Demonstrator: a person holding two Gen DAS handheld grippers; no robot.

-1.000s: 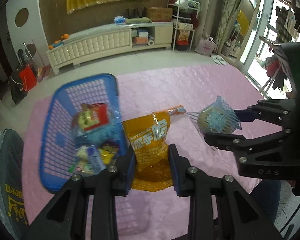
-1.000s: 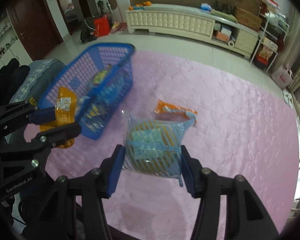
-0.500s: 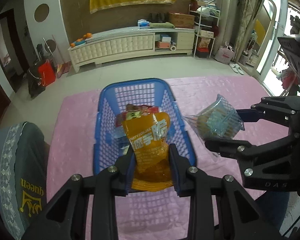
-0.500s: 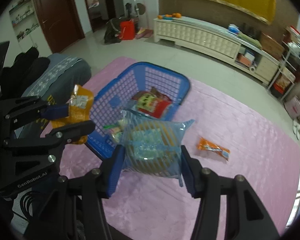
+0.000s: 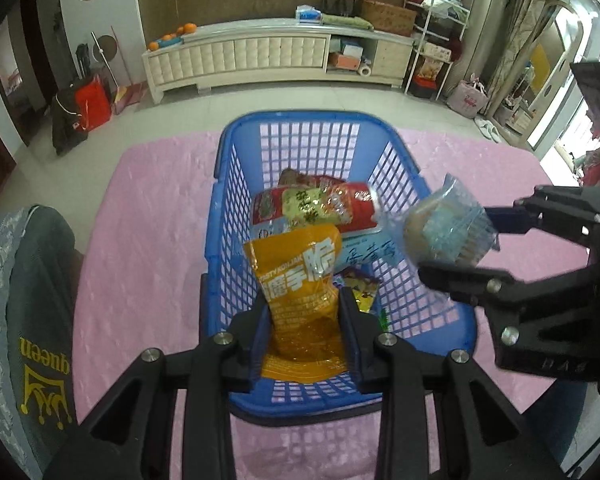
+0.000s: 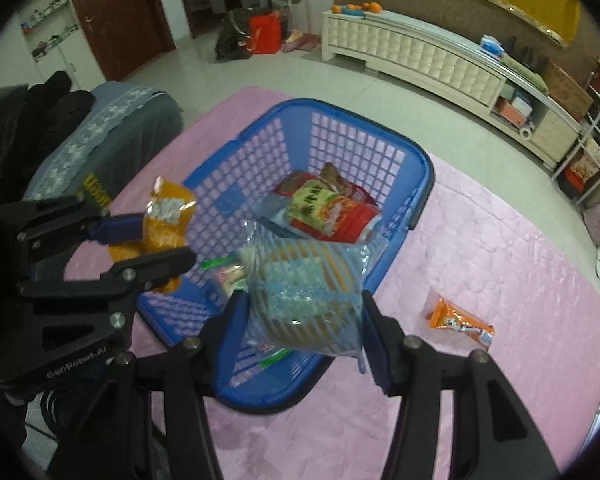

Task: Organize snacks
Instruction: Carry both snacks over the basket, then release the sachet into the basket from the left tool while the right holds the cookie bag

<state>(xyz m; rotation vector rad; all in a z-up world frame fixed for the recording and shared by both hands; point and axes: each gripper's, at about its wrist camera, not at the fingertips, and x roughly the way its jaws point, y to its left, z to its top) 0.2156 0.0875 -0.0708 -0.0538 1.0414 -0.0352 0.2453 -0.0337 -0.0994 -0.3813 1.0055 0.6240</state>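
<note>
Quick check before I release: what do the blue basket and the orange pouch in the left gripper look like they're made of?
Blue basket: looks like rigid moulded plastic with a slight sheen, judging by its uniform grid of holes and thick smooth rim. Orange pouch: seems a thin glossy plastic film, since it crinkles, catches glare and turns translucent between the left gripper's pads.

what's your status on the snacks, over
Left gripper shut on orange pouch, right gripper shut on blue packet. Both over blue basket. Nothing blocking.

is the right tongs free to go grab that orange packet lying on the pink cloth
Probably not yet. The right tongs are shut on a blue striped bag over the blue basket. The path to the orange packet looks open once that bag is dropped.
</note>
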